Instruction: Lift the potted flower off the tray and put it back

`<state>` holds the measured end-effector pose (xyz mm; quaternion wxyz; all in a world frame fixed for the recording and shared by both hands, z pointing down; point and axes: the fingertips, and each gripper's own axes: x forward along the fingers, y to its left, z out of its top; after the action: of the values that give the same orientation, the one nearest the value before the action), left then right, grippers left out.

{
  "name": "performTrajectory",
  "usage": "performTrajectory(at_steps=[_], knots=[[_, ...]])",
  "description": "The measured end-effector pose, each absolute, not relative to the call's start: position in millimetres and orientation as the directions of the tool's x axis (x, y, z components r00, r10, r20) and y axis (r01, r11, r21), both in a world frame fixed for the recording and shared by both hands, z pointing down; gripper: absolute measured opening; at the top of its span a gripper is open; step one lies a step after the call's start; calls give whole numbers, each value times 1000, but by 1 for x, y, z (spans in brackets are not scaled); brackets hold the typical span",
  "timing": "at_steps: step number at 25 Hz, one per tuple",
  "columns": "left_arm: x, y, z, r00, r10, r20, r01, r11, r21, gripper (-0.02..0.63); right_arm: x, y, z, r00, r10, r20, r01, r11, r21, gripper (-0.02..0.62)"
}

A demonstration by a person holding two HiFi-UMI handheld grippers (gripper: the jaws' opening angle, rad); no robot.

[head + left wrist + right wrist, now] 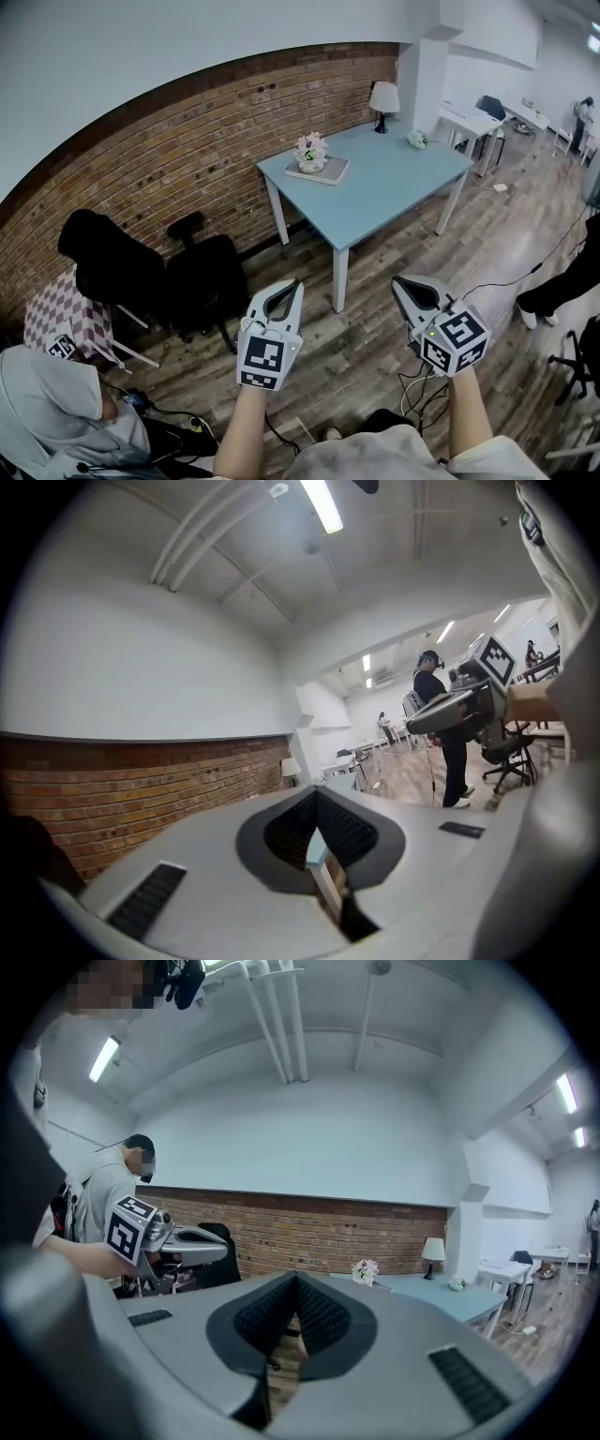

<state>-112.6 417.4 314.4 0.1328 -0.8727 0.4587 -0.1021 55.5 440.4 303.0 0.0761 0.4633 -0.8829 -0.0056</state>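
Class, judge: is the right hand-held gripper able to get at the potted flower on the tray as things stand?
Probably not yet. The potted flower sits on the tray on the blue table, well across the floor from the right hand-held gripper, whose jaws are shut. Nothing seems to block the way.

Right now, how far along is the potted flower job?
Nothing looks done: the potted flower sits on its tray on the blue table. Nothing is in hand: left tool and right tool are shut, empty, short of the table. Approach, lift and return remain.
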Motion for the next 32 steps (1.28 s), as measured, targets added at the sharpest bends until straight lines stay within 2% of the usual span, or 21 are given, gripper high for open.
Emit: performTrajectory(at_steps=[11,32], knots=[[-130,366,319,538,-841,56,-796,-529,-295,23,55,377,309,-502,-852,149,-859,511,28,21],[-84,156,357,502,-855,129,-814,-518,-265,23,121,150,352,-497,-840,216,-864,502,-34,23]])
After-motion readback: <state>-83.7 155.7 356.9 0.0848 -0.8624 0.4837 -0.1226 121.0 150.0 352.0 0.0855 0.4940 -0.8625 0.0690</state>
